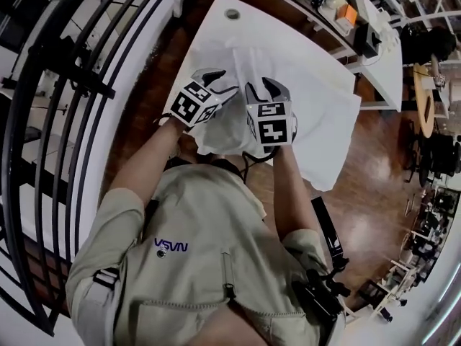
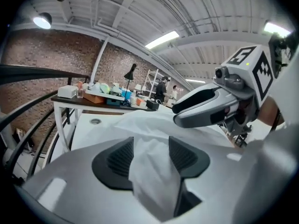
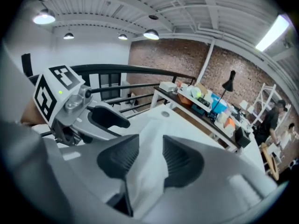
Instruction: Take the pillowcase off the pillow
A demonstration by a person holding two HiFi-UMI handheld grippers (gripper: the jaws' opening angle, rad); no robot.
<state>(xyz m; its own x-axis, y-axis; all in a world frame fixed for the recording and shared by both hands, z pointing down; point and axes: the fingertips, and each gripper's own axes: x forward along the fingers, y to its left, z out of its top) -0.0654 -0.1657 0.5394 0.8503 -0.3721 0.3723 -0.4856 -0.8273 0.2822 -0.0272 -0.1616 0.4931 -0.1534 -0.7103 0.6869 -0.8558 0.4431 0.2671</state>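
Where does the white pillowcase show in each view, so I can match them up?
Head view: pillowcase spread over the white table, centre to right.
Left gripper view: pillowcase bottom centre, between the left tongs.
Right gripper view: bottom centre, between the right tongs.
Shared landmark: the table's round cable hole.

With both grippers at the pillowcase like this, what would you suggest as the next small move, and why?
I would probably close both firmly before pulling. The left gripper and the right gripper each have a fold of the white pillowcase between jaws that stand apart, so the hold looks loose, and most of the fabric lies on the table.
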